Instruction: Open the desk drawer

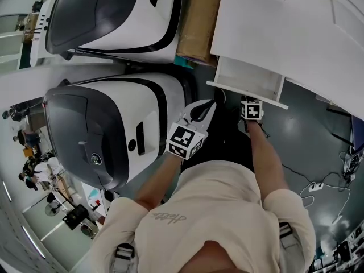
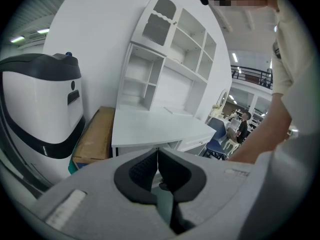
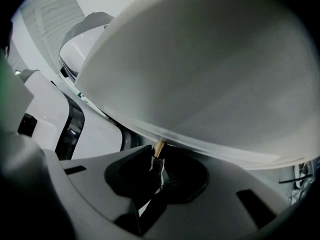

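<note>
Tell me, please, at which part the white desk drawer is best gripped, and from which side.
Grip the small knob on the front panel of the drawer, coming straight at the front. The panel is flat and smooth, so the knob is probably the only part the jaws can close around. The right gripper is shut on it.

Your left gripper (image 1: 205, 111) points to 1 o'clock, jaws together; your right gripper (image 1: 249, 101), toward 12, clamps a knob (image 3: 159, 147).

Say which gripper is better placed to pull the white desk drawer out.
Right: the right gripper is shut on the white drawer's small tan knob; the left gripper hangs shut, empty, apart.
</note>
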